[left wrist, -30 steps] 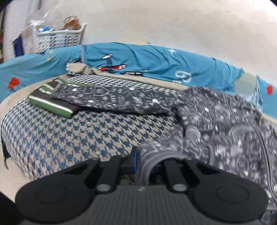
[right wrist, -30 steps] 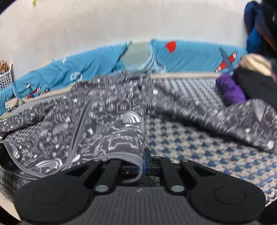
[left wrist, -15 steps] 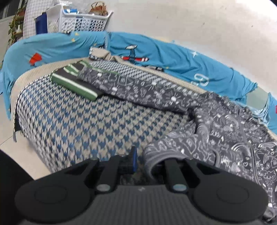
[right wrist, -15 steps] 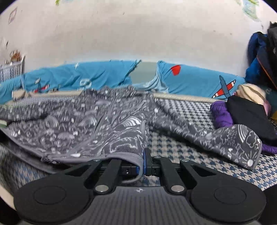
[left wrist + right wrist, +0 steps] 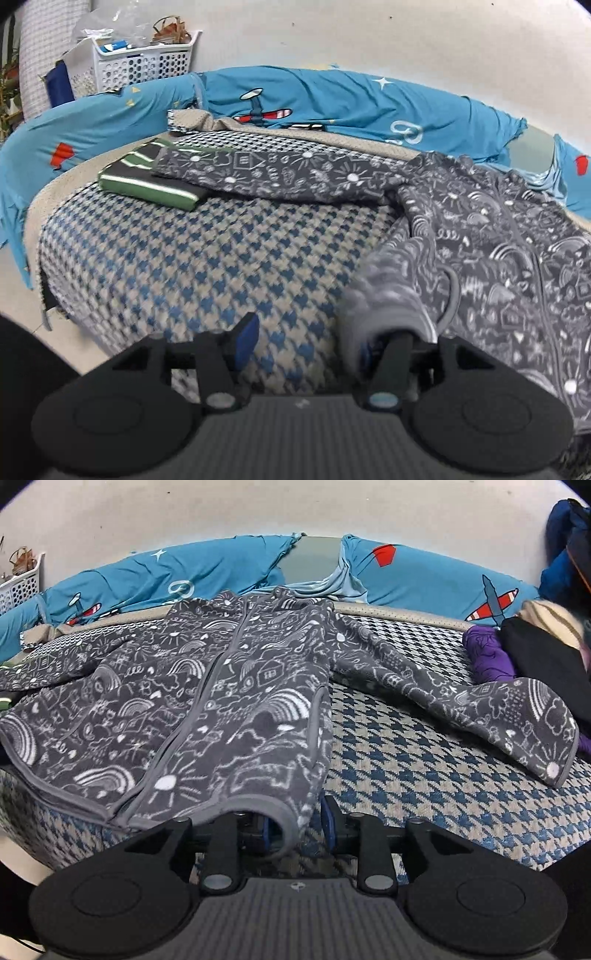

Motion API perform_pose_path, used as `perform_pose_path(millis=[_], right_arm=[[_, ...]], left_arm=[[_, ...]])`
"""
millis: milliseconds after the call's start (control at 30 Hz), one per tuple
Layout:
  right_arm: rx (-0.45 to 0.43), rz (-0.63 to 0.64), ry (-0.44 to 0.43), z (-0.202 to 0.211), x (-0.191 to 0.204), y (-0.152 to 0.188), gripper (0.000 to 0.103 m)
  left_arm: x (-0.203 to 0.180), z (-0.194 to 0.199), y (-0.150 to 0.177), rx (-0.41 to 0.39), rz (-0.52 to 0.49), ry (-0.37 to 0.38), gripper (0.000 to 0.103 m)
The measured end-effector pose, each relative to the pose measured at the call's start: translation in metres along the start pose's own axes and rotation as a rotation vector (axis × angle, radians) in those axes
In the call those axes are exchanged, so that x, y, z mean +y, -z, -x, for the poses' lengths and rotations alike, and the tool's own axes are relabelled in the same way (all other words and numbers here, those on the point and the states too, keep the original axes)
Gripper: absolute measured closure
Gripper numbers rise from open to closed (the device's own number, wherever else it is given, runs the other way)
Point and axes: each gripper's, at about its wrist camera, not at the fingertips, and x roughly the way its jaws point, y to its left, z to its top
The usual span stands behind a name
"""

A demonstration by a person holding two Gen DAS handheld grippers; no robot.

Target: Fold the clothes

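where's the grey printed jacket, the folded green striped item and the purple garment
grey printed jacket (image 5: 207, 701), right wrist view, on the zip front.
folded green striped item (image 5: 147, 182), left wrist view, on its top face.
purple garment (image 5: 491, 657), right wrist view, on the bunched middle.

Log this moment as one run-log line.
step: release jacket hem | left gripper: jaws just opening, hem draped over one | right gripper: jaws just opening | jacket: spread flat on bed
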Motion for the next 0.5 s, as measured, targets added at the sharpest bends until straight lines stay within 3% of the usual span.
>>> perform_pose_path(millis=[133, 500], right_arm=[[-0.001, 0.010, 0.002, 0.010, 0.001, 0.007, 0.069], [-0.049, -0.059, -0.005, 0.031, -0.004, 0.009, 0.068]], left_arm=[[0.007, 0.011, 0.004, -0.019, 0.055, -0.022, 0.031], [0.012, 0.048, -0.001, -0.181, 0.080, -0.009, 0.028]])
